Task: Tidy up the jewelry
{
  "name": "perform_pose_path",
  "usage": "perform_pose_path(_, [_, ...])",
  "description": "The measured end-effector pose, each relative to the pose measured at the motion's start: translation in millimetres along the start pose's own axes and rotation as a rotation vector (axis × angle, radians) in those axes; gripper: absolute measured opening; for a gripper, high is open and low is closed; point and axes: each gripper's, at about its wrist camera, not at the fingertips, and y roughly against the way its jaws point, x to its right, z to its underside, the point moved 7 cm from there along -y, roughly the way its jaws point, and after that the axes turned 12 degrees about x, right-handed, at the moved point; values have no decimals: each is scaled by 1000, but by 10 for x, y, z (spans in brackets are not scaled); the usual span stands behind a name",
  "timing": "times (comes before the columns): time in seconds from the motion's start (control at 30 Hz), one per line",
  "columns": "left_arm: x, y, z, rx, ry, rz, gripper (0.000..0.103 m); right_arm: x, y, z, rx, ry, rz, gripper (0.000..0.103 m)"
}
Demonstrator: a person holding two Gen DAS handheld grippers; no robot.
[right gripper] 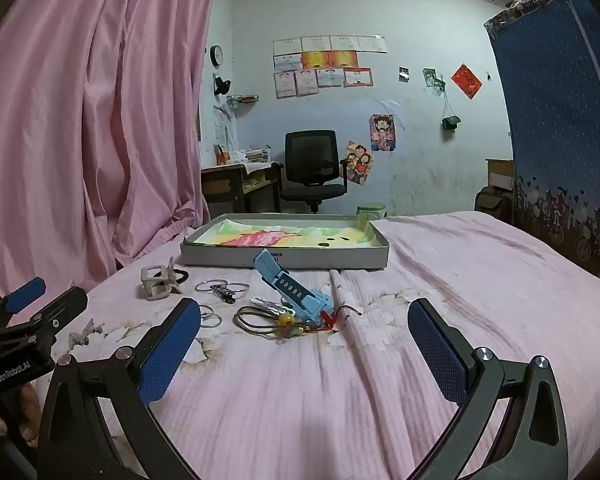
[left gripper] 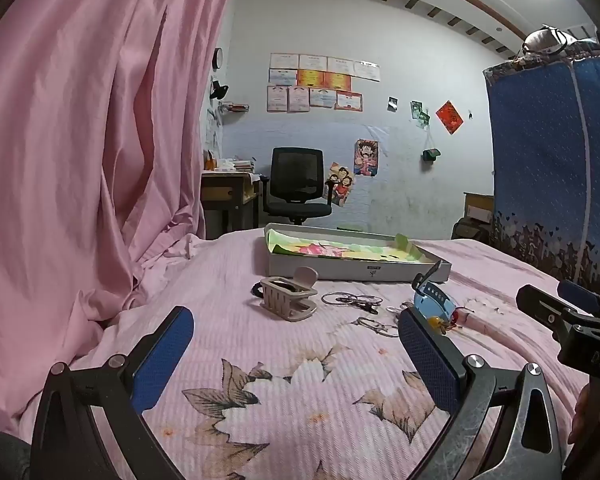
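Right wrist | blue watch (right gripper: 296,292) strap slants up-left | both claws agape, empty

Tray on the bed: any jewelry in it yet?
Empty of jewelry: the tray shows only its colourful liner; watch, rings and hair clip lie outside.

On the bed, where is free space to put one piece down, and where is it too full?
Bare bedspread lies right of the blue watch, and also between the jewelry and both grippers. Inside the tray the liner looks nearly bare. Crowded: the strip before the tray, from hair claw and rings to the watch.
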Motion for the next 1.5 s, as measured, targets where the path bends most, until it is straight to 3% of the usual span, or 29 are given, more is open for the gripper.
perform_pose_path(1.5, [114, 23, -3, 1, -12, 5, 103, 1, 8, 14, -5, -6, -2, 102])
